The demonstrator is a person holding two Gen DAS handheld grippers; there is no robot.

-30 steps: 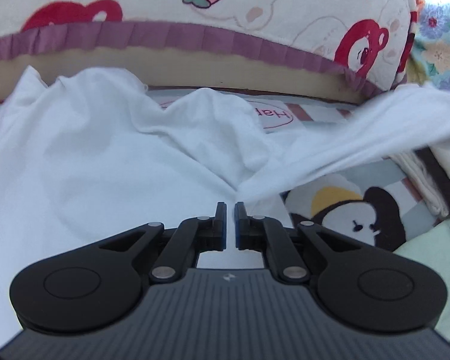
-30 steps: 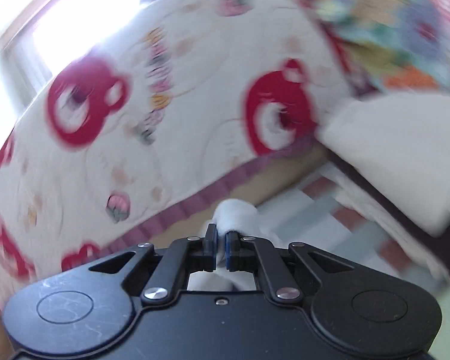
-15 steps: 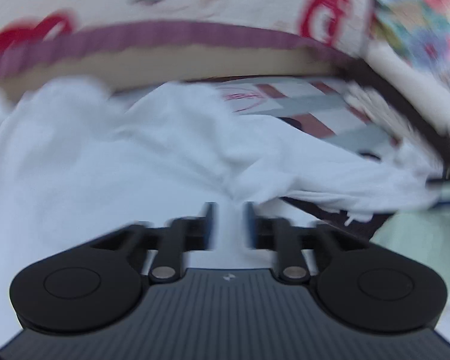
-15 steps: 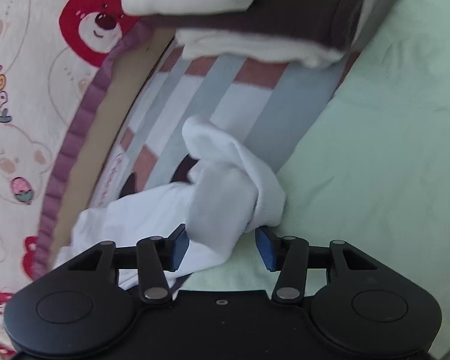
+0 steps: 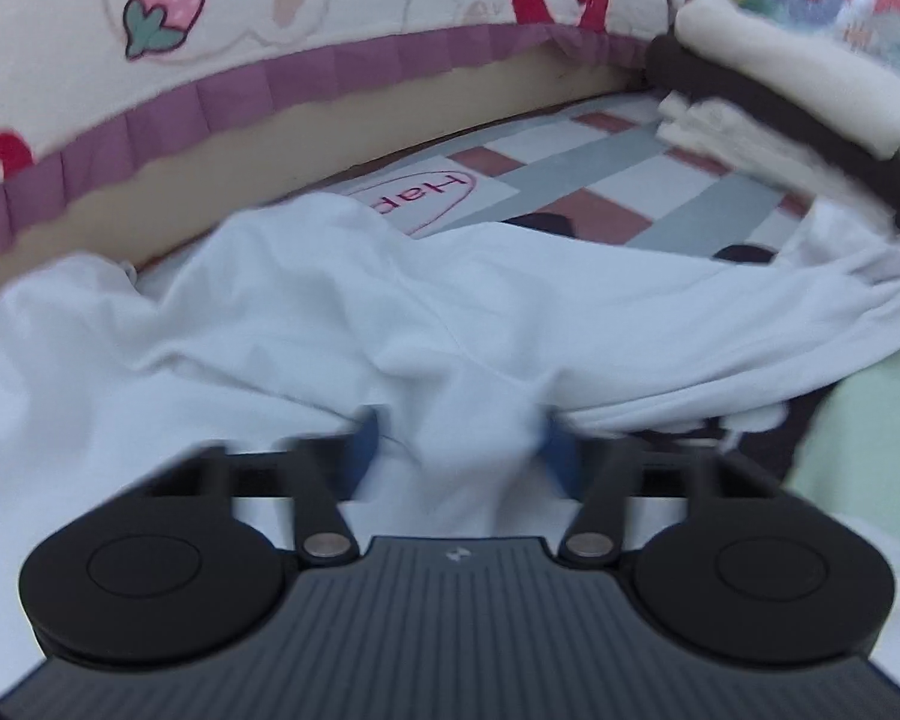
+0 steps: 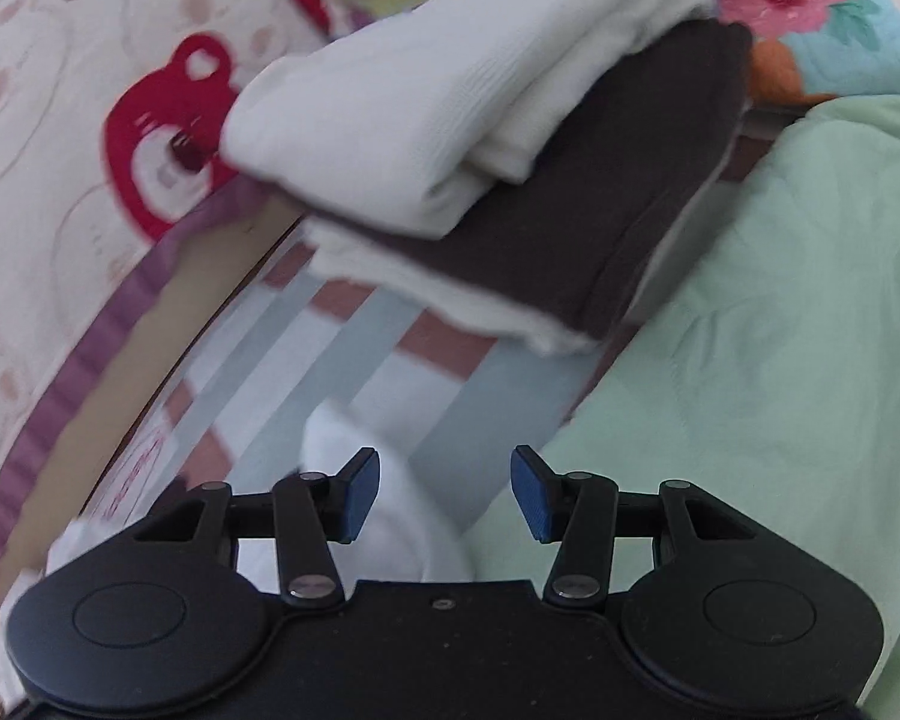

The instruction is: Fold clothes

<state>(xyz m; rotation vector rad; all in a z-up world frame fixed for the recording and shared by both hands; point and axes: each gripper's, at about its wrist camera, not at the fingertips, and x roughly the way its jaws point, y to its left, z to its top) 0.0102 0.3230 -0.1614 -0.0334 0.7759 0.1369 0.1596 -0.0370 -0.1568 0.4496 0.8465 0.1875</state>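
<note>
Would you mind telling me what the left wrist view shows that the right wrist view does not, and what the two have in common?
Only the left wrist view shows the white garment spread wide and crumpled, with the open left gripper around a fold of it. Only the right wrist view shows the open right gripper, empty, and the wide pale green sheet. Both show the stack of folded clothes, the checked blanket and the bear-print cushion.
</note>
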